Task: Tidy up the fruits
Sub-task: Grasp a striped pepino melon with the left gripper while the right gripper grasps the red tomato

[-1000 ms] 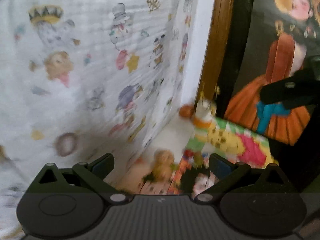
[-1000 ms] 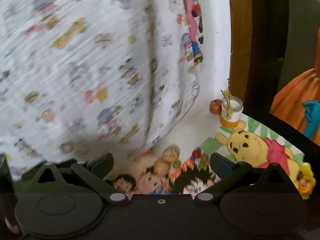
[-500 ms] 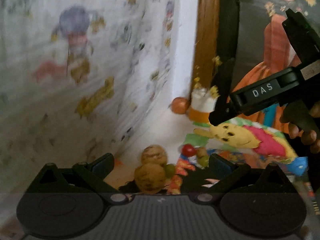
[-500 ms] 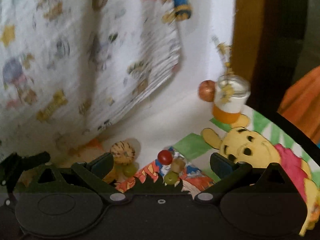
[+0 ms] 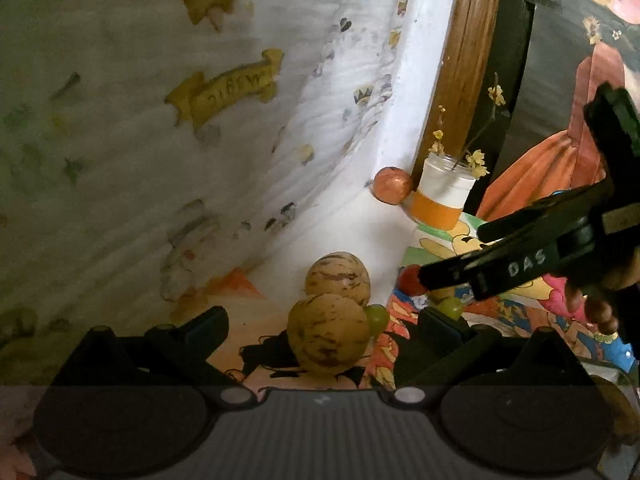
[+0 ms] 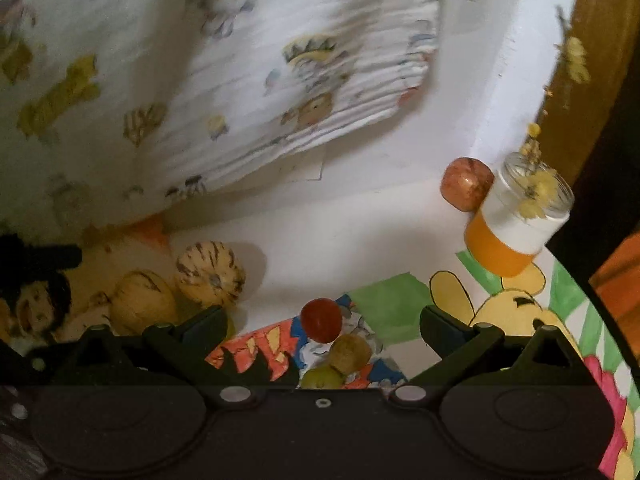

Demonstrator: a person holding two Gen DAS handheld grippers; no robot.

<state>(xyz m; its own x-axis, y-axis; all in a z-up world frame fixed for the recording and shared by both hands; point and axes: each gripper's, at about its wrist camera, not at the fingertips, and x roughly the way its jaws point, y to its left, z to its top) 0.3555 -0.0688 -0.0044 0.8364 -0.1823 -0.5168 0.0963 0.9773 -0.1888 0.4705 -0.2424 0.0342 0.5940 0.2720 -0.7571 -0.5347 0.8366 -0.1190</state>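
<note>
White tabletop point(image 6: 328, 232) against a cartoon-print curtain point(image 5: 120, 160), partly covered by cartoon drawings point(image 6: 512, 304).

- Left gripper point(image 5: 322, 326): jaws wide apart, empty; nearer striped melon point(image 5: 328, 334) lies between the fingers, second melon point(image 5: 337, 278) touching behind it; green grape point(image 5: 376, 318) beside the nearer melon.
- Right gripper point(image 6: 322, 322): jaws wide apart, empty; red fruit point(image 6: 321, 319), brown fruit point(image 6: 350, 352) and green fruit point(image 6: 322, 378) clustered between the fingers on a drawing.
- Apple point(image 6: 466, 189): far corner, touching a flower jar point(image 6: 516, 226).
</note>
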